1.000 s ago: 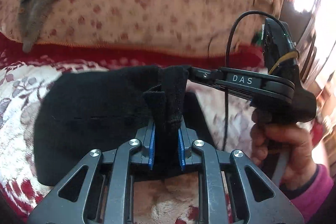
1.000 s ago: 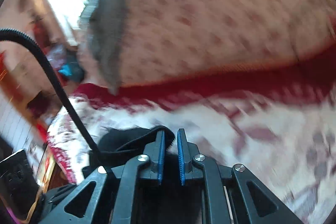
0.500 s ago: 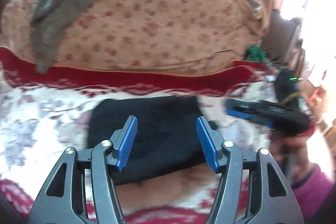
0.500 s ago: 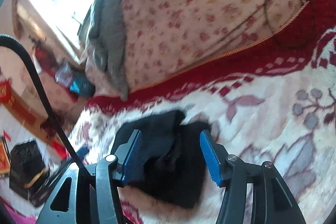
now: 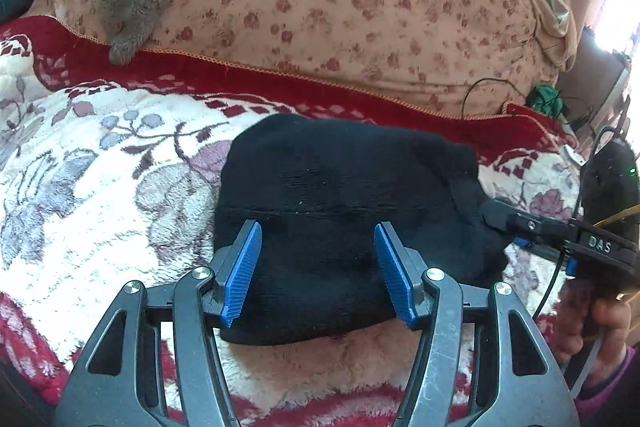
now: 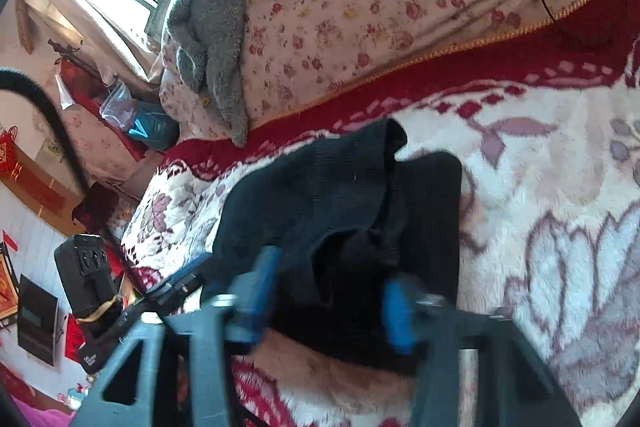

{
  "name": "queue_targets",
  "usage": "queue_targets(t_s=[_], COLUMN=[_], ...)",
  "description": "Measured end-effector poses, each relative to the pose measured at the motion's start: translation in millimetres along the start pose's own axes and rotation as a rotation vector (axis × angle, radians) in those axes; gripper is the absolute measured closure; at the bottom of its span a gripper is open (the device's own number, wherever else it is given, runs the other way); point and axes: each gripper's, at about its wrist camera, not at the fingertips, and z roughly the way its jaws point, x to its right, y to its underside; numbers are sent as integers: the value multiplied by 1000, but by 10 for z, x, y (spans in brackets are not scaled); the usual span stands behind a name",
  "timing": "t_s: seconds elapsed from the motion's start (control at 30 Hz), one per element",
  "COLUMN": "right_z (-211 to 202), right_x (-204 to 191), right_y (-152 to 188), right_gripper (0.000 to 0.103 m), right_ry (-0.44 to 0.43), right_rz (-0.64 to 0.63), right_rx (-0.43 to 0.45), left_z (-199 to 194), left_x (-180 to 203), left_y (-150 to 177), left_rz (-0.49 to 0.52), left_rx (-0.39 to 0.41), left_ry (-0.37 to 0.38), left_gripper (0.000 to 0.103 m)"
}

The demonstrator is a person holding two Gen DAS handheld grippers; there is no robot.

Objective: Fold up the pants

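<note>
**Pants folded on bed, both tongs released**

The bed's fleece blanket (image 5: 100,187) carries the black pants (image 5: 340,195), folded into a compact bundle near the floral quilt (image 5: 360,7). Left tongs (image 5: 318,269) stand wide apart above the bundle, gripping nothing. Right tongs (image 6: 326,301), blurred, have just been closing; pads straddle the pants' edge without pinching. A second ago both clamped the fabric; the left has since released and drawn back.
</note>
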Motion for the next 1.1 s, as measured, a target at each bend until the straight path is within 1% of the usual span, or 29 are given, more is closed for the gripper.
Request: queue_targets(t_s=[0.07,0.13,0.27,0.37,0.47,0.5,0.53,0.63,0.7,0.77,0.8,0.87,0.93,0.97,1.1], right_z=[-8,-47,-177,-287,-339,-336,-346,-464,-512,-548,-550,-522,-446,-416,-292], right_x=[21,28,-7,30,153,171,155,7,-73,-182,-254,-369,-427,-448,-517], right_y=[-14,-18,2,23,38,47,52,61,43,17,9,6,2,10,61], right_gripper=[84,89,92,92,93,93,92,92,92,91,90,84,68,66,66], right_ry=[-29,-42,-27,-18,2,12,42,202,234,225,225,215,196,192,216], right_rz=[12,18,-10,-1,30,37,25,-60,-78,-106,-131,-163,-175,-181,-213], right_rx=[10,20,33,54,58,55,63,135,156,167,168,156,130,119,85], left_z=[14,21,26,7,57,90,120,142,146,151,154,158,160,161,160], left_x=[38,87,225,288,319,320,320,328,343,349,353,350,355,355,368], left_y=[-1,-11,-37,-45,-34,-23,-10,8,11,16,18,21,19,18,22], left_rz=[0,6,30,30,36,37,37,40,46,51,51,51,51,51,50], left_rx=[1,-6,-20,-13,-19,-27,-32,-28,-28,-27,-27,-26,-27,-28,-26], left_ry=[2,25,60,81,73,65,55,39,28,21,17,15,13,12,11], left_gripper=[45,45,45,45,45,45,45,45,45,45,45,45,45,45,45])
